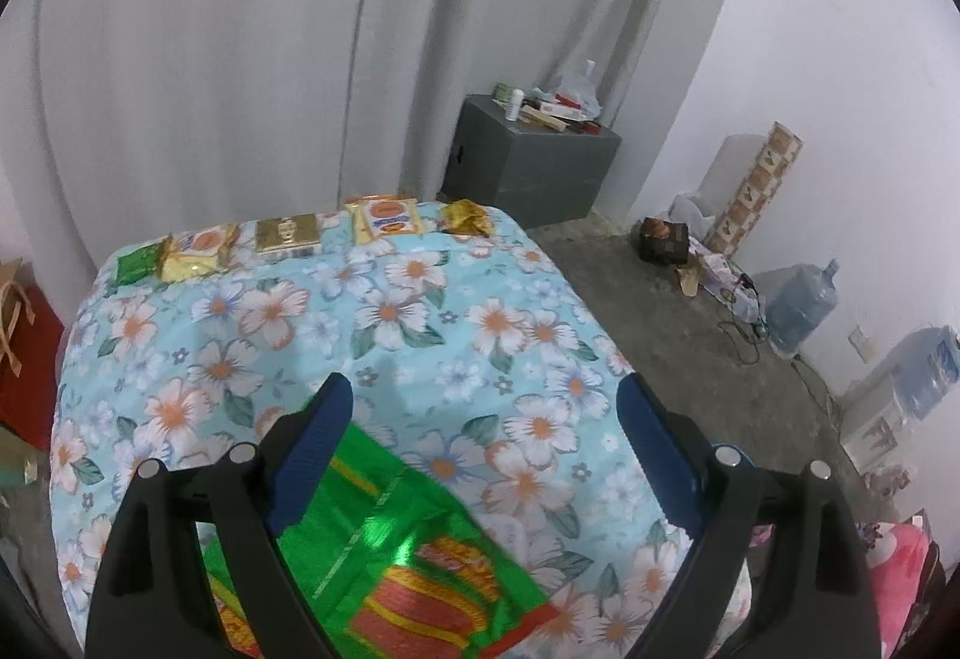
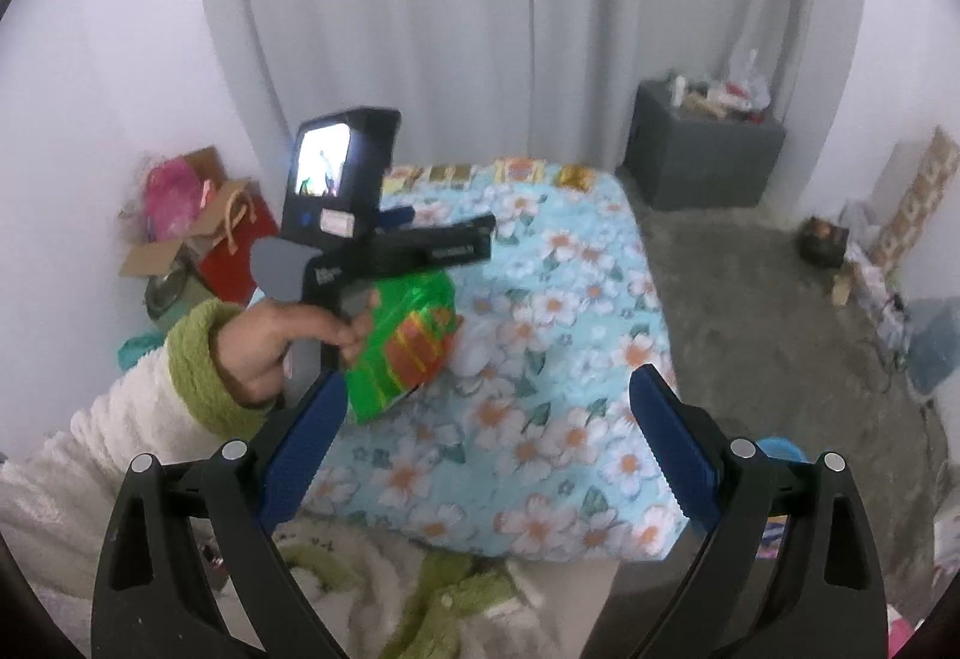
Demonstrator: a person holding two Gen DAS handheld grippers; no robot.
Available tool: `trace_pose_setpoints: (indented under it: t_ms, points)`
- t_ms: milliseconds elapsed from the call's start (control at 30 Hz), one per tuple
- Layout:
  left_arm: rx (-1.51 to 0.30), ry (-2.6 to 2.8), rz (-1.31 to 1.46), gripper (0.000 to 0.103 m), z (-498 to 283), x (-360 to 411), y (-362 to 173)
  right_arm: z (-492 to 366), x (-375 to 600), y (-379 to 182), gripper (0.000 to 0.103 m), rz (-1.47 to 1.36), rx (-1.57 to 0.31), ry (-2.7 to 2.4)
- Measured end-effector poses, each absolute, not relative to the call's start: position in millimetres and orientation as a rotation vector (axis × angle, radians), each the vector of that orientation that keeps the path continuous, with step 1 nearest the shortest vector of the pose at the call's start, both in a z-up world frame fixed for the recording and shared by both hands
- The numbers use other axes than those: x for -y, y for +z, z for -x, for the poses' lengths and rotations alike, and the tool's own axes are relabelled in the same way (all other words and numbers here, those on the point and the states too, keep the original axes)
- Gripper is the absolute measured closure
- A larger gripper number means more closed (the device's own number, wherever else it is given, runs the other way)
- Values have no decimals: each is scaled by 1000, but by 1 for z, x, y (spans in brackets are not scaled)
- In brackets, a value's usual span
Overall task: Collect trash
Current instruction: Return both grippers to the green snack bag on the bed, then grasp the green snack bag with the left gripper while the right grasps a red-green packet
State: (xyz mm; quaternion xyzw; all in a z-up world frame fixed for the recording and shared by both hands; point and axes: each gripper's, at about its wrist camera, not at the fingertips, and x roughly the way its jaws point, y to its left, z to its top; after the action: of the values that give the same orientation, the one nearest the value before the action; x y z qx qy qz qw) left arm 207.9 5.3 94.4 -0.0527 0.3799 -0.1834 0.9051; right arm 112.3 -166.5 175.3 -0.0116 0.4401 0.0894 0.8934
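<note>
No legible text on any packet.

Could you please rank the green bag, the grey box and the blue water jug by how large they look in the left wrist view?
1. green bag, though it lies closest to the camera
2. grey box
3. blue water jug, farther off, so true sizes stay unsure

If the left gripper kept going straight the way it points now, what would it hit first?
Most likely the big green foil wrapper lying on the floral cloth: it already sits low between the open left gripper fingers. Depth is unclear, so contact distance cannot be judged.
</note>
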Motion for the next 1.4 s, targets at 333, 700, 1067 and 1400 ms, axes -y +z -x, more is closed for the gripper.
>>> trace_pose_setpoints:
  t_ms: [333, 700, 1067, 1400]
  points:
    - [-765, -315, 167, 16, -200, -55, 93, -121, 128, 174, 12, 58, -929, 262]
    - [-758, -234, 223, 16, -189, -116, 83, -130, 89, 175, 12, 127, -924, 315]
    - [-771, -161, 296, 16, -188, -175, 63, -154, 35, 167, 12, 168, -967, 429]
    - [-776, -100, 319, 16, -178, -216, 39, -222, 97, 105, 12, 3, -1039, 263]
